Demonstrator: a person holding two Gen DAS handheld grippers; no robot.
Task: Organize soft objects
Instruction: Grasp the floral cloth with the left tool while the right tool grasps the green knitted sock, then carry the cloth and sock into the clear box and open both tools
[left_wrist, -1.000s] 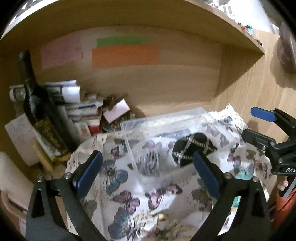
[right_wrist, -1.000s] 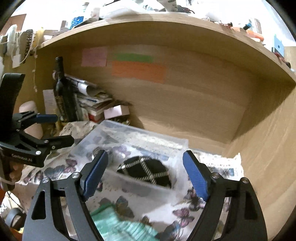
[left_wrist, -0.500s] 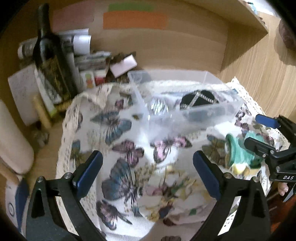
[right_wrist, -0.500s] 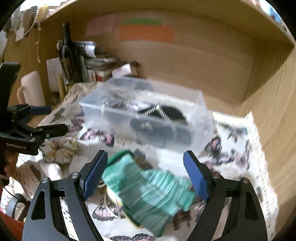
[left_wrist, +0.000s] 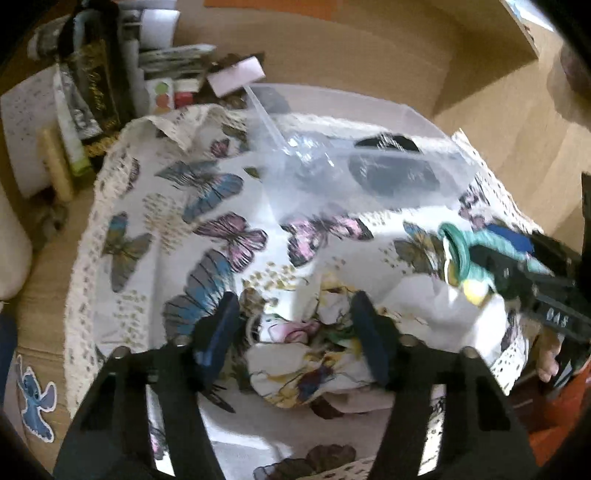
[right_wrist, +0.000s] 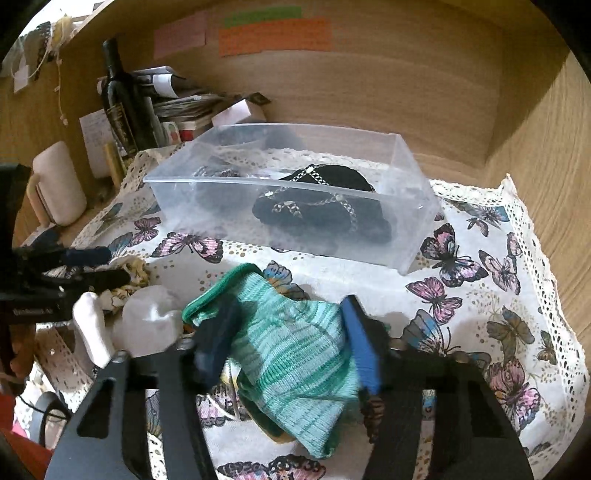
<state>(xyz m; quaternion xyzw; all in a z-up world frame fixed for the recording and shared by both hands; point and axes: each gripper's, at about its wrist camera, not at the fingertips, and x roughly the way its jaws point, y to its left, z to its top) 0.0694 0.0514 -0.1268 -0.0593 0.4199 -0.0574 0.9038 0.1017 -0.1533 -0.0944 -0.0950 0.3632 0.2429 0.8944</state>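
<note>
Right gripper (right_wrist: 288, 339) is straddling the striped green sock (right_wrist: 295, 350) (ribbed knit, darker cuff), jaws apart; left gripper (left_wrist: 299, 325) likewise gaping around the floral scrunchie (left_wrist: 306, 354).

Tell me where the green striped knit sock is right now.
In the right wrist view, the green striped knit sock lies on the butterfly-print tablecloth, between the right gripper's jaws, just before the clear plastic box.

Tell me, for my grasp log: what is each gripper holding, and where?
Cannot be told for sure. The right gripper has its jaws around the green sock mid-body; the left gripper straddles the floral cloth bundle.
</note>
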